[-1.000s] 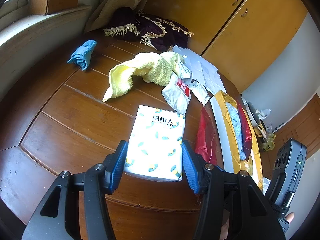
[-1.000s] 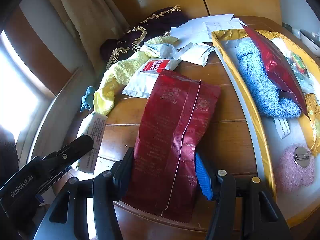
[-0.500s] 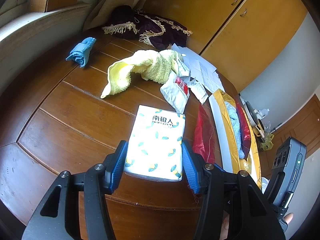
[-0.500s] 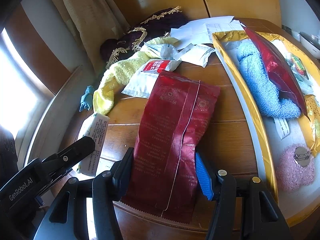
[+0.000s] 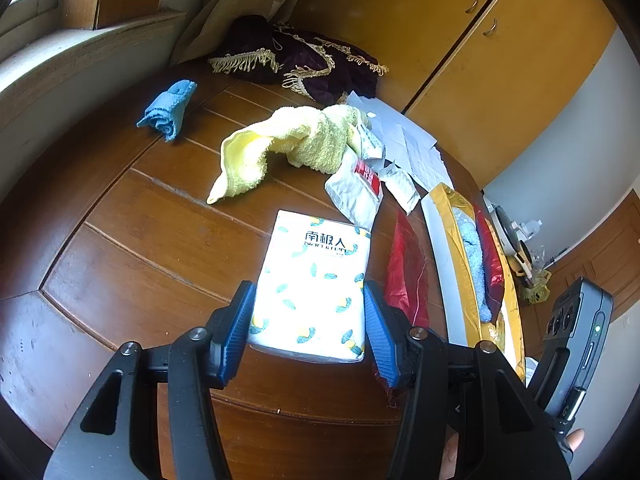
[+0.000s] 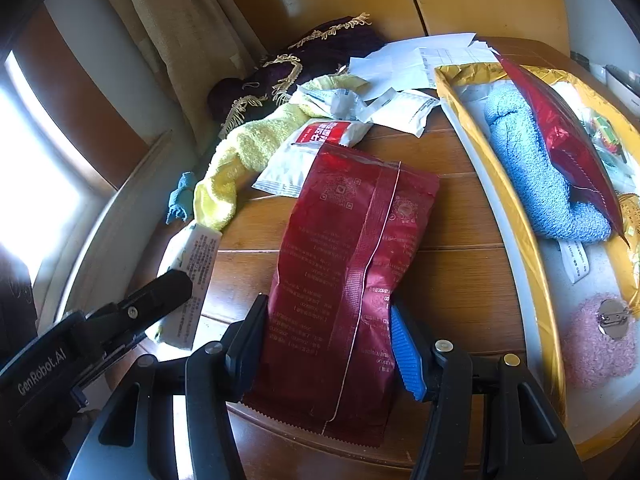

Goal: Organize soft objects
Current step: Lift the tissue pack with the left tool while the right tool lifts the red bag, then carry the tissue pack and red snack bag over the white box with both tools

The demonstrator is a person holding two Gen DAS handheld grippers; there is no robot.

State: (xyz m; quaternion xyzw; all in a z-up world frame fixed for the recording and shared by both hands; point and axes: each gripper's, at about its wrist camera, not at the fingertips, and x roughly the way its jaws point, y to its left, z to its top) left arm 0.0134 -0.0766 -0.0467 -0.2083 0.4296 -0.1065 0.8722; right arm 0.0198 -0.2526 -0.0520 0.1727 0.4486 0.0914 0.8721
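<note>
Left wrist view: left gripper has its blue-padded jaws clamped on the sides of a white tissue pack with a yellow-green leaf print, near end of the pack between the pads. Pack sits over the brown wooden tabletop; whether it rests on it or is lifted, cannot tell. Just right of the pack, a red foil bag. Beyond the pack, a yellow towel lies crumpled, touching a white sachet with a red label. Small blue cloth well apart at far left. Dark purple fringed cloth at the far edge, white papers beside it. Gold-rimmed tray on the right, light blue towel in it.

Right wrist view: right gripper jaws closed on the lower part of the red foil bag, pads pressing both long edges; bag lies lengthwise on the tabletop. Left gripper visible at left with the tissue pack. Tray on the right holds the light blue towel, a second red foil bag leaning over it, and a pink fuzzy item. Yellow towel and sachet lie beyond the bag.
</note>
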